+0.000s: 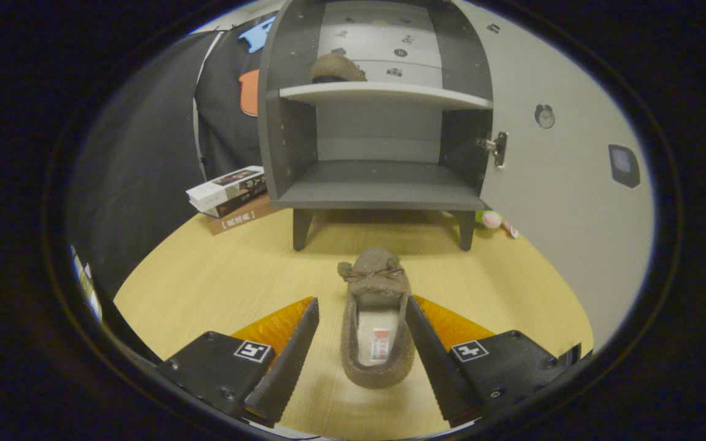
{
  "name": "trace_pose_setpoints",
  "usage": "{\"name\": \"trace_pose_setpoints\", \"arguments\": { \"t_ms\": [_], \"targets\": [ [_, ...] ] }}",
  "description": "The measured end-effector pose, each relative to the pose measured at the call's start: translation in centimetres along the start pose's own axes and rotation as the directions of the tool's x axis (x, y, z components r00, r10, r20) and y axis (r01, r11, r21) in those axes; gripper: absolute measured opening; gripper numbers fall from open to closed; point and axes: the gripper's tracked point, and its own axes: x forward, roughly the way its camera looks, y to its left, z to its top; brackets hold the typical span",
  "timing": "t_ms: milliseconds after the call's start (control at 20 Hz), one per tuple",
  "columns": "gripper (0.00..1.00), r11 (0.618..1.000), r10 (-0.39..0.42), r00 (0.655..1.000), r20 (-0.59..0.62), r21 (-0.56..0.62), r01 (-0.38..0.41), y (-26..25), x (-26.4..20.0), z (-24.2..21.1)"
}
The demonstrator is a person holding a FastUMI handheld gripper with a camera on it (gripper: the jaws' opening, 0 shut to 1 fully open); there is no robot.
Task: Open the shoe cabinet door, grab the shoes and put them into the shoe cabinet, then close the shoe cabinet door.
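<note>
Item: my gripper (362, 343), fingers spread wide, straddled a brown moccasin slipper (376, 318) on the wooden table (206, 288); right finger at its edge. Ahead, bare tabletop, then the shoe cabinet (383, 122), door (549, 184) open, second slipper (336, 67) shelved.

Low over table (218, 275), facing open cabinet (383, 184), near.

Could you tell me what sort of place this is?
Probably a staged home-entryway booth: a small open shoe cabinet on a wooden table, one slipper between the open hand-held gripper fingers, another on the shelf.
</note>
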Motion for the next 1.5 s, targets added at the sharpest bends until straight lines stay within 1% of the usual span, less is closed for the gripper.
{"name": "trace_pose_setpoints", "arguments": {
  "t_ms": [50,150,200,300,350,400,500,600,650,750,800,900,950,1050,1100,1200,1400,1500],
  "targets": [
    [0.91,1.000,-0.001,1.000,-0.015,0.013,0.001,-0.1,0.8,-0.2],
    [0.79,0.998,-0.018,0.998,-0.054,0.056,0.021,-0.7,2.6,-1.1],
    [0.73,0.997,-0.010,0.996,-0.084,0.082,0.017,-0.5,3.5,-1.9],
    [0.60,0.991,0.031,0.992,-0.119,0.133,-0.015,0.2,5.2,-2.9],
    [0.56,0.986,0.031,0.993,-0.114,0.168,-0.011,0.0,6.3,-2.8],
    [0.49,0.979,0.037,0.994,-0.103,0.202,-0.015,0.2,7.5,-2.7],
    [0.34,0.972,0.056,0.995,-0.087,0.232,-0.034,0.4,9.2,-2.4],
    [0.16,0.968,0.066,0.996,-0.066,0.245,-0.048,0.4,8.8,-2.1],
    [0.12,0.971,0.079,0.996,-0.044,0.230,-0.066,0.6,8.5,-2.1],
    [0.11,0.976,0.094,0.996,0.011,0.197,-0.094,0.6,7.4,-1.7],
    [0.11,0.982,0.079,0.996,0.041,0.167,-0.085,0.4,6.9,-1.5],
    [0.11,0.994,0.034,0.995,0.097,0.098,-0.044,0.0,5.8,-0.7],
    [0.11,0.996,0.028,0.992,0.120,0.085,-0.038,-0.2,4.9,-0.2],
    [0.11,0.992,0.060,0.988,0.145,0.099,-0.075,-0.5,1.7,0.5],
    [0.11,0.993,0.060,0.985,0.159,0.090,-0.075,-1.0,0.8,0.9],
    [0.11,0.997,0.033,0.978,0.208,0.064,-0.048,-2.2,-1.4,2.6],
    [0.11,0.996,0.020,0.950,0.311,0.079,-0.047,-3.4,-6.7,6.1],
    [0.11,0.999,0.012,0.934,0.356,0.044,-0.030,-3.9,-9.4,7.6]
  ]
}}
